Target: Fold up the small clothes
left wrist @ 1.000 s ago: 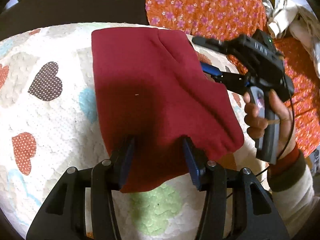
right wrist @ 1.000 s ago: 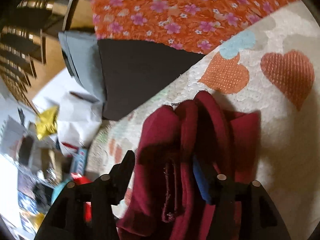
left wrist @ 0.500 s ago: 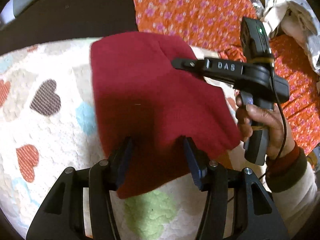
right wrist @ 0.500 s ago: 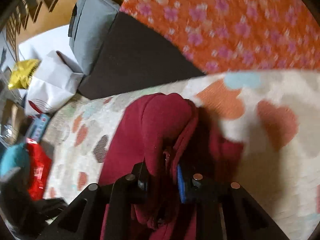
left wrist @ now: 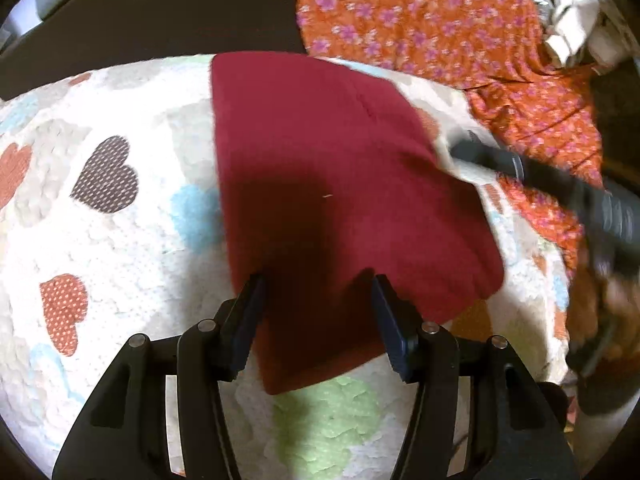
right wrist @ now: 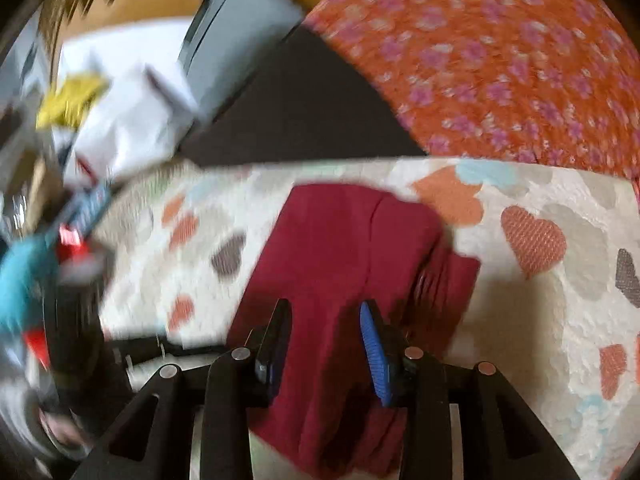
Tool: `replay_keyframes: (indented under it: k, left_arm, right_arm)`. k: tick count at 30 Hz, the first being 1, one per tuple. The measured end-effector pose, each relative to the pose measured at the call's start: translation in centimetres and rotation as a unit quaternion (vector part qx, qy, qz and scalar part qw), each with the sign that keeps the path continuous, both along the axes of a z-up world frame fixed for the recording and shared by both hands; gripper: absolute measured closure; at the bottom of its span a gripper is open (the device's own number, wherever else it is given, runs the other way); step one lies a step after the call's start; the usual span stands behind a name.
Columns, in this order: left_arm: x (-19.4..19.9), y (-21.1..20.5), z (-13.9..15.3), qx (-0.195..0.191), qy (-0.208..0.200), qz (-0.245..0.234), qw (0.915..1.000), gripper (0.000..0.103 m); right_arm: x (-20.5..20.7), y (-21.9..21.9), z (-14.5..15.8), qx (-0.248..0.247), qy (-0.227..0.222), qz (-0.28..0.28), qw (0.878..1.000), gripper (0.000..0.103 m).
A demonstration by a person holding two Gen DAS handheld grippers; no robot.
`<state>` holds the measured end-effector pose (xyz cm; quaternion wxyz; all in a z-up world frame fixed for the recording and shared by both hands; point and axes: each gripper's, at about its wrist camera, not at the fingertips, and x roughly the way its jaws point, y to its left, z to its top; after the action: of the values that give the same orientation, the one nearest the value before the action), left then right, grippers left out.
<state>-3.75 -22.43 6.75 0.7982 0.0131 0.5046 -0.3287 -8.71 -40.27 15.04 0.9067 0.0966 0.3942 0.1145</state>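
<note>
Mostly done, I'd say: the red cloth [left wrist: 320, 200] lies folded flat on the heart quilt [left wrist: 100, 240], its near edge between the left gripper [left wrist: 318, 292] fingers. Both that and the right gripper [right wrist: 324, 320] gape wide, holding nothing.

Under me spreads a white heart-print blanket [left wrist: 120, 240]; upper right lies orange floral fabric [left wrist: 440, 20], upper left a dark cushion [left wrist: 160, 12]. A grey pillow [right wrist: 236, 40] sits top centre.

Left tool [left wrist: 318, 300]: black plastic linkage arms, silver rivets, dark blue finger pads [left wrist: 390, 328]. Right tool [right wrist: 325, 334]: same black frame, silver rivets, brighter ribbed blue pad [right wrist: 372, 354].
</note>
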Motion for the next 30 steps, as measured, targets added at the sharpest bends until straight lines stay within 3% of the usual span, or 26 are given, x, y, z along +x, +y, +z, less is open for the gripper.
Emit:
replay_keyframes:
  k: [3,5,7,11,13,15,18,21,25,30]
  left_arm:
    - [0.4,0.4,-0.7,0.014,0.0,0.008,0.9999,0.049]
    - [0.4,0.7,-1.1,0.016,0.007,0.012,0.9998,0.049]
    - [0.7,0.9,-0.9,0.013,0.012,0.023,0.9996,0.049]
    - [0.4,0.7,0.4,0.018,-0.022,0.033,0.999,0.049]
    - [0.3,0.3,0.7,0.021,-0.038,0.036,0.9984,0.049]
    - [0.2,-0.2,0.3,0.03,-0.046,0.037,0.9978,0.049]
    - [0.2,-0.7,-0.5,0.047,-0.05,0.037,0.9969,0.049]
    - [0.0,-0.8,-0.3,0.054,-0.064,0.041,0.9957,0.049]
    - [0.2,-0.9,0.6,0.055,-0.085,0.049,0.9937,0.049]
    - [1.1,-0.9,0.7,0.052,-0.091,0.06,0.9927,0.049]
  right_arm:
    - [-0.7,-0.4,-4.5,-0.056,0.058,-0.035,0.996,0.07]
    - [-1.2,-1.9,-6.8,-0.004,0.076,-0.052,0.996,0.069]
    - [-2.2,-2.6,-6.0,0.025,0.071,-0.064,0.995,0.07]
    - [-4.8,-1.6,-2.2,-0.01,0.011,-0.075,0.997,0.07]
    - [-5.5,-0.4,-1.8,-0.015,-0.01,-0.054,0.998,0.07]
    - [-5.3,1.4,-3.6,-0.031,0.017,-0.022,0.999,0.07]
    - [-4.5,1.3,-7.6,-0.04,0.082,-0.024,0.996,0.071]
    - [-5.3,-0.1,-5.7,0.013,0.057,-0.034,0.998,0.071]
    - [-4.9,-0.5,-1.8,0.012,-0.008,-0.054,0.998,0.071]
    - [0.0,-0.6,-2.0,0.018,-0.011,-0.067,0.998,0.07]
